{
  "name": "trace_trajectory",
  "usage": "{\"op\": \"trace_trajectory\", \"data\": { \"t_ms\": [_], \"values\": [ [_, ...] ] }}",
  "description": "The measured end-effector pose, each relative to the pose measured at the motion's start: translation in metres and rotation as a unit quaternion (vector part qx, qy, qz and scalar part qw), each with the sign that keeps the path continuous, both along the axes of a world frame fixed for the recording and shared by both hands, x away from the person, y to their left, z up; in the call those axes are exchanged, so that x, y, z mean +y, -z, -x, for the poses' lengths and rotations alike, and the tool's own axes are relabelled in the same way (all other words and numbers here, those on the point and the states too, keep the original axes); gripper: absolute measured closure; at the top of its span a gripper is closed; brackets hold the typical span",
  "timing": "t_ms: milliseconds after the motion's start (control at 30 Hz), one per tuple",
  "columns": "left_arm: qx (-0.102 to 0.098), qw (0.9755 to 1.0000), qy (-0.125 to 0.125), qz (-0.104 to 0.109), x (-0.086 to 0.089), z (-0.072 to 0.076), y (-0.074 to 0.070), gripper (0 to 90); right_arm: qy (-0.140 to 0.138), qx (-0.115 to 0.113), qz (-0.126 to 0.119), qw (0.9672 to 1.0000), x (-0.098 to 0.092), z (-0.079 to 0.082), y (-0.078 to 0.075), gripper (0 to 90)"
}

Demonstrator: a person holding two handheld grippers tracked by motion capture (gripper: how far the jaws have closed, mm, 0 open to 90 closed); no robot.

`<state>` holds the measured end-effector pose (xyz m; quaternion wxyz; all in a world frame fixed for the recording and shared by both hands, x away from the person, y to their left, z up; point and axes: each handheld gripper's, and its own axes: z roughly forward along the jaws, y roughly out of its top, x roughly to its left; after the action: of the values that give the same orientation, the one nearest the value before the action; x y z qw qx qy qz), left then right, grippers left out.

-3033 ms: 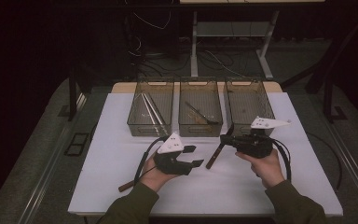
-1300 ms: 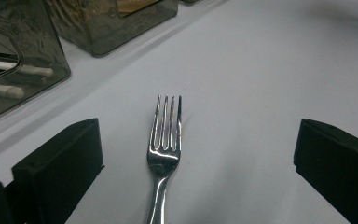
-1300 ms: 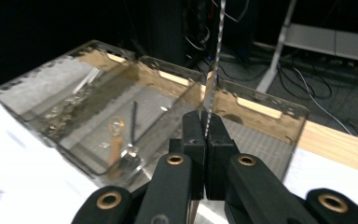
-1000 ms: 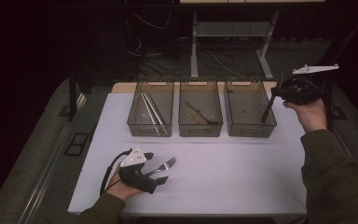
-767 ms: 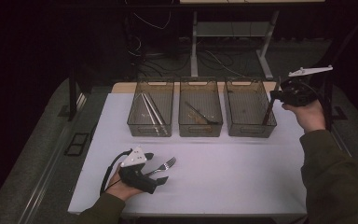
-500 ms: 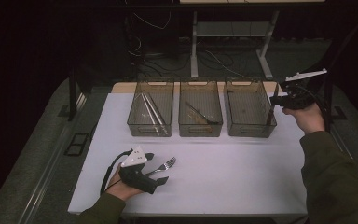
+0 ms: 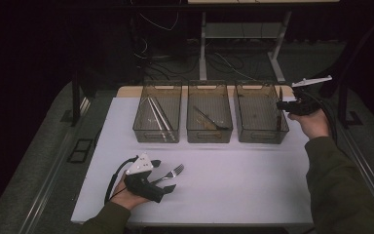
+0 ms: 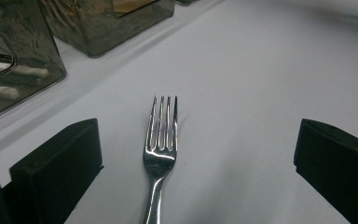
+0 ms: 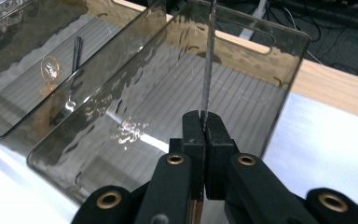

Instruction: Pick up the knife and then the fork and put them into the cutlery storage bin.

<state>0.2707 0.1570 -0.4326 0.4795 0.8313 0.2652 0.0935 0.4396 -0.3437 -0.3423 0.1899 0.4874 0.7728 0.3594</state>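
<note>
The left gripper (image 7: 163, 181) rested low on the white table (image 7: 233, 185) at the near left, its jaws spread wide with the fork (image 8: 161, 149) lying flat between them, tines pointing away, neither pad touching it. To grip that fork cleanly, the jaws would probably need to close square across the handle rather than the tines, and press low so it does not skid on the smooth sheet. Farther off at the right, the right gripper (image 9: 204, 122) had its jaws pressed together on a thin knife (image 9: 208, 60), the blade standing out over the right bin (image 7: 260, 112). For a good drop it seemed wise to bring the knife well inside the bin's walls and tilt it along the bin's length before letting go, so that it would not catch on the rim. The middle bin (image 7: 209, 114) held dark, slender utensils and the left bin (image 7: 157, 114) pale ones. Beyond the table the room was dark, with desk legs and loose cables on the grey floor.
</note>
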Motion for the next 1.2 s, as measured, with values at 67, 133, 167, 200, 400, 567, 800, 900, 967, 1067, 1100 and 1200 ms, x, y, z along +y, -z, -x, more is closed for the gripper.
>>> {"op": "trace_trajectory", "data": {
  "t_ms": [67,133,167,200,400,567,800,900,967,1067,1100,1200],
  "values": [
    [0.000,1.0000,0.001,0.000,0.000,0.000,0.000,0.0,0.000,-0.003,-0.001,1.0000,0.003,-0.004,0.003,89.2],
    [0.001,1.0000,0.001,0.000,0.000,0.000,0.000,0.0,-0.001,-0.003,0.000,1.0000,0.007,-0.008,0.005,89.2],
    [0.000,1.0000,0.001,0.000,0.000,0.000,0.000,0.0,-0.002,-0.004,0.000,1.0000,0.009,-0.010,0.007,89.2],
    [0.000,1.0000,0.001,0.000,0.000,0.000,0.000,0.0,-0.002,-0.002,0.000,1.0000,0.010,-0.012,0.009,89.2],
    [0.000,1.0000,0.001,0.001,0.000,0.000,-0.001,0.0,0.001,-0.003,-0.004,1.0000,0.015,-0.020,0.018,89.1],
    [-0.001,1.0000,0.000,0.001,0.000,0.000,-0.001,0.0,0.006,-0.002,-0.006,1.0000,0.018,-0.028,0.025,88.9],
    [-0.001,1.0000,0.000,0.003,0.000,0.000,-0.001,0.0,0.008,0.009,0.007,0.9999,0.025,-0.038,0.033,88.7],
    [0.000,1.0000,-0.001,0.002,0.000,0.000,-0.001,0.1,0.008,0.017,0.015,0.9997,0.028,-0.042,0.037,88.5],
    [0.000,1.0000,-0.001,0.002,0.000,0.000,0.000,0.2,0.007,0.021,0.020,0.9996,0.031,-0.044,0.040,88.2],
    [0.001,1.0000,-0.001,0.002,0.000,0.000,0.000,0.3,0.004,0.031,0.034,0.9989,0.036,-0.047,0.044,83.2],
    [0.000,1.0000,-0.001,0.002,0.000,0.000,0.000,0.4,0.006,0.032,0.041,0.9986,0.037,-0.047,0.045,82.3],
    [0.000,1.0000,-0.002,0.003,0.000,0.000,0.000,0.4,0.005,0.033,0.036,0.9988,0.036,-0.046,0.045,78.2]
  ]
}}
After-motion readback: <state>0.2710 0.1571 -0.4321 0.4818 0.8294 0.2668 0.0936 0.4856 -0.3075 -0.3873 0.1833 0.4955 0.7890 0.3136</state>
